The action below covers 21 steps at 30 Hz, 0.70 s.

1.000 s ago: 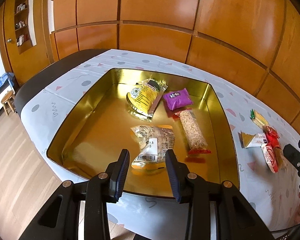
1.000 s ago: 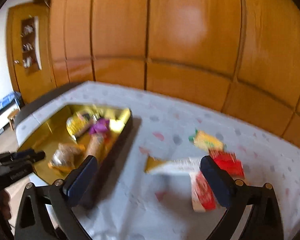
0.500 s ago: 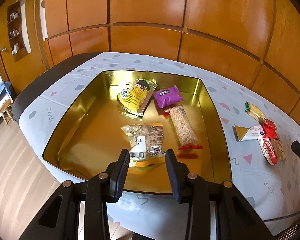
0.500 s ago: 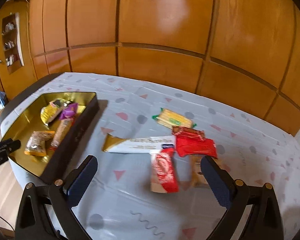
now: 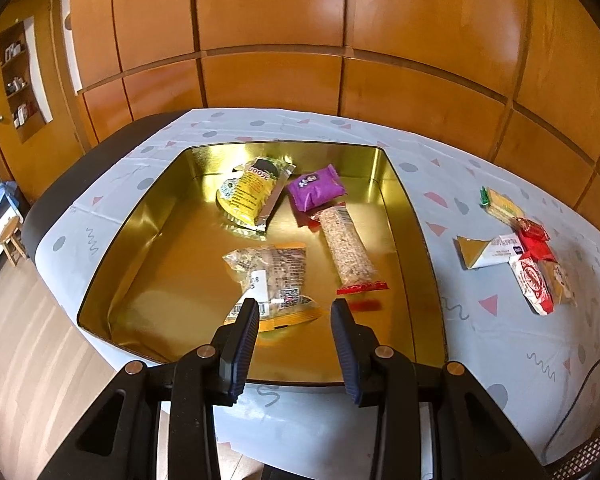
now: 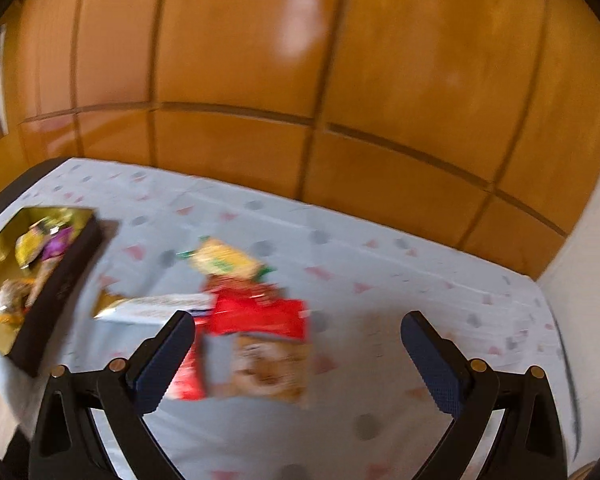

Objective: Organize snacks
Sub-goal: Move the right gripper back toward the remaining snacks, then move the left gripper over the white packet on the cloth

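Right wrist view suggests lowering the wide-open, empty right gripper (image 6: pixel 296 350) squarely over the orange-brown flat snack packet (image 6: pixel 270 368), avoiding the overlapping red wrapper (image 6: pixel 260 314).

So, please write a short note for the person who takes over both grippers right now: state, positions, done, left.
Left gripper: jaws open, empty, above the near edge of the gold tray.
Right gripper: jaws wide open, empty, above the loose snacks; this view is blurred.
Done: four snacks lie in the tray: yellow packet, purple packet, grain bar, clear nut bag.
Left: the packets still on the tablecloth, including the green-yellow packet, white-gold bar and red packets.
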Tool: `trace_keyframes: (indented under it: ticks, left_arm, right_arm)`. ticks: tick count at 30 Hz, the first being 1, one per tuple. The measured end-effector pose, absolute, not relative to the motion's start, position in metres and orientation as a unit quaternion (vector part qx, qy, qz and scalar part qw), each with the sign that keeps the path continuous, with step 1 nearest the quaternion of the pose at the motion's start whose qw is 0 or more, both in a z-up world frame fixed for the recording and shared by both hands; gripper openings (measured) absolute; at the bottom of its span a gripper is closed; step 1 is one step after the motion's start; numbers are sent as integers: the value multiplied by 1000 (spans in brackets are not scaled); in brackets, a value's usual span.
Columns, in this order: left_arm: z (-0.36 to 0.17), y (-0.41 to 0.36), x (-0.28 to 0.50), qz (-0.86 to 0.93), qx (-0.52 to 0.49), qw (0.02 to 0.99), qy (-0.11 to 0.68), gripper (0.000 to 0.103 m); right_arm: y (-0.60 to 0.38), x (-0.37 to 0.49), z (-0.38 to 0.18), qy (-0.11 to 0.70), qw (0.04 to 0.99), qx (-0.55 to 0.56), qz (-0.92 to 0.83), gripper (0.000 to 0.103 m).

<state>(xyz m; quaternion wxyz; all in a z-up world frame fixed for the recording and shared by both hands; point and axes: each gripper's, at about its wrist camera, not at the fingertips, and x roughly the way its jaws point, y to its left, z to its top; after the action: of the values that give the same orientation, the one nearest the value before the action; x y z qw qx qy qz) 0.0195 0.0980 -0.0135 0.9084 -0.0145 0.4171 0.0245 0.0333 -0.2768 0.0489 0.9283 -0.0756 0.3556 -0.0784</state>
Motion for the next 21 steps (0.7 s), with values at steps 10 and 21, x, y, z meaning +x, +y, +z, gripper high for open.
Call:
trace_keyframes:
  ticks: [10,21]
  left_arm:
    - [2,77,9,0,19,915,403,37]
    - [9,56,-5,-28,50,916,397,37]
  right_arm:
    - [-438,58,-15,478,841,71,-244,101]
    - [-434,59,-16,488,841,83,-216,103]
